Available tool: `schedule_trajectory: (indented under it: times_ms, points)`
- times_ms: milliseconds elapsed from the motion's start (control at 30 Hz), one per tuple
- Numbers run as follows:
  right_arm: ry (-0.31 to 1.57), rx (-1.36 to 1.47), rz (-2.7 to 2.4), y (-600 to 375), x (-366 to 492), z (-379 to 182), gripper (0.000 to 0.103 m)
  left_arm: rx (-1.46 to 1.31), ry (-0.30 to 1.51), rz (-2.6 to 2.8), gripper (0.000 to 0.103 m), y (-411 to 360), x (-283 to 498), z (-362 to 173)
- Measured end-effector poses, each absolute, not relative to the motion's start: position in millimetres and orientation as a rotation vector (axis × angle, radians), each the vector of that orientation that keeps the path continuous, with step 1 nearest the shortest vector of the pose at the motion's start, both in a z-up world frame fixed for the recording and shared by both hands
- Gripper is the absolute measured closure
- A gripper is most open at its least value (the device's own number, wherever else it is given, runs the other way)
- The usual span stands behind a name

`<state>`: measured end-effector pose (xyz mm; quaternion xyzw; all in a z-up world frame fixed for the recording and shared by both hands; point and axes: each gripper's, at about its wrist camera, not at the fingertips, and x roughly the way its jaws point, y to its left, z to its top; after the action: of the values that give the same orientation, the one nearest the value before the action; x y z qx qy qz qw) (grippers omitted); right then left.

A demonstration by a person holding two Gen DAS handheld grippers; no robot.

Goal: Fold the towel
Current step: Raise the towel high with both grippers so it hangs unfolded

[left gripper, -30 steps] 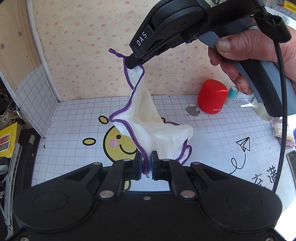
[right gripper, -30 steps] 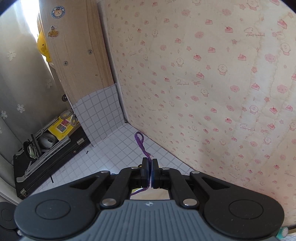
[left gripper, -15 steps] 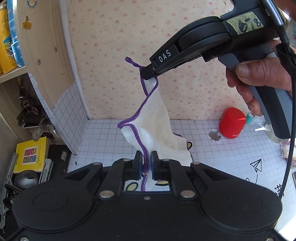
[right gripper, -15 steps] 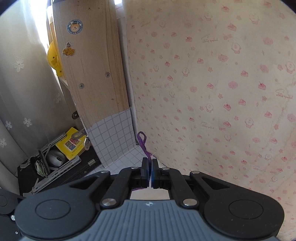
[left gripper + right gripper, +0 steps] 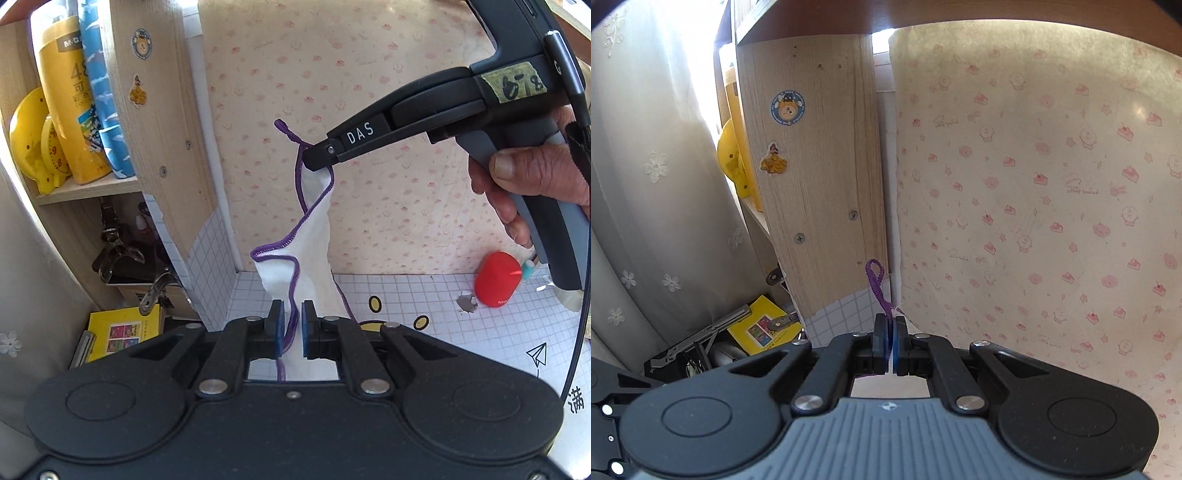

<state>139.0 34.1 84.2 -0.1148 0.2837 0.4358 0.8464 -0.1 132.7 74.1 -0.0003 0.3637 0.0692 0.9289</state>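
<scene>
- Table (image 5: 424, 291) covered w/ white grid-print sheet, smiley and paper-plane drawings on it; pink-patterned wallpaper (image 5: 388, 92) behind; wooden shelf unit (image 5: 162, 122) at 10 o'clock w/ yellow bottle (image 5: 74, 96) and yellow clock (image 5: 51, 147). Red rounded object (image 5: 496, 278) on table at 3 o'clock.
- Towel (image 5: 314, 240) hangs in air above table, strung between both tools, off the surface.
- Right gripper (image 5: 314, 162), held in a hand (image 5: 532, 177), is at 12 o'clock in left wrist view, jaws clamped on towel's top corner; purple loop (image 5: 875, 284) sticks up past its tips.
- Left gripper (image 5: 291, 328): blue pads slightly apart, purple hem runs between them; can't tell if it's really pinched.
- Towel: white, soft woven cloth, purple stitched edging, twisted and draped.
</scene>
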Motion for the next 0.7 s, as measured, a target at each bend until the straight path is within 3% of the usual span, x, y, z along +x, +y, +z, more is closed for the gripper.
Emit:
schedule_trajectory:
  times_ms: [267,567,600,633,667,700]
  points:
    - [0.553,-0.233,0.953,51,134,103,0.101,0.039,0.739,0.155,0.093,129,-4,89]
    - [0.578,-0.236,0.948,40,132,94,0.101,0.011,0.830,0.133,0.091,118,-10,41]
    - [0.580,-0.237,0.945,38,132,93,0.101,0.012,0.840,0.128,0.088,117,-10,34]
    - [0.582,-0.238,0.942,37,132,93,0.101,0.017,0.844,0.130,0.079,116,-10,28]
    - [0.584,-0.239,0.938,35,132,93,0.101,0.027,0.847,0.139,0.062,115,-10,22]
    - [0.587,-0.240,0.934,33,132,93,0.101,0.037,0.846,0.144,0.056,114,-10,18]
